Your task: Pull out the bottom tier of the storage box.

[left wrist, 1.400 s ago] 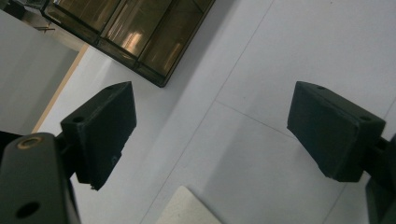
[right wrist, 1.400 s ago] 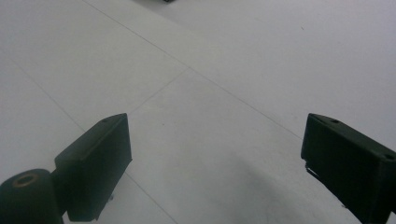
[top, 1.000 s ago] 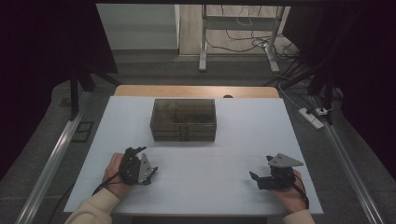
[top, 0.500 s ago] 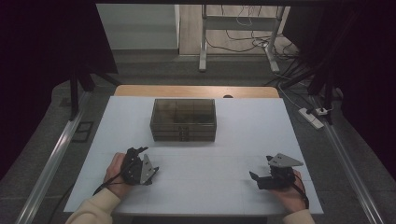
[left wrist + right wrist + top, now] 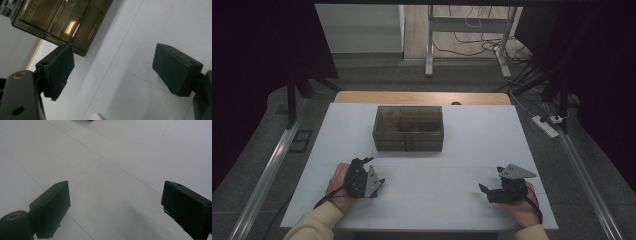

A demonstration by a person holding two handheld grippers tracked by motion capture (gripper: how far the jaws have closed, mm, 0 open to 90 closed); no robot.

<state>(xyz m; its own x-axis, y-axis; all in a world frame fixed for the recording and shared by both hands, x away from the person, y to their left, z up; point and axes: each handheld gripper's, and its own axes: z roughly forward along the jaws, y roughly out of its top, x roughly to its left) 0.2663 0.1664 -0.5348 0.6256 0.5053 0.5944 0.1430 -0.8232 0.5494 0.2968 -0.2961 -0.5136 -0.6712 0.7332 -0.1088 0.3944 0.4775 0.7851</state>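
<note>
The smoky transparent compartment box (image 5: 408, 128) sat closed at the far middle of the white table (image 5: 472, 150), its latches facing the person. Well short of it, the left gripper (image 5: 374, 172) rested near the front edge with jaws wide apart and nothing between them; the right gripper (image 5: 484, 190) lay likewise spread and empty (both hands on the tabletop). The work seemed not yet begun: next would likely be a reach forward to the box's front.

1 compartment box (image 5: 408, 128), 2 claws, left claw (image 5: 373, 172), right claw (image 5: 486, 191)
</note>
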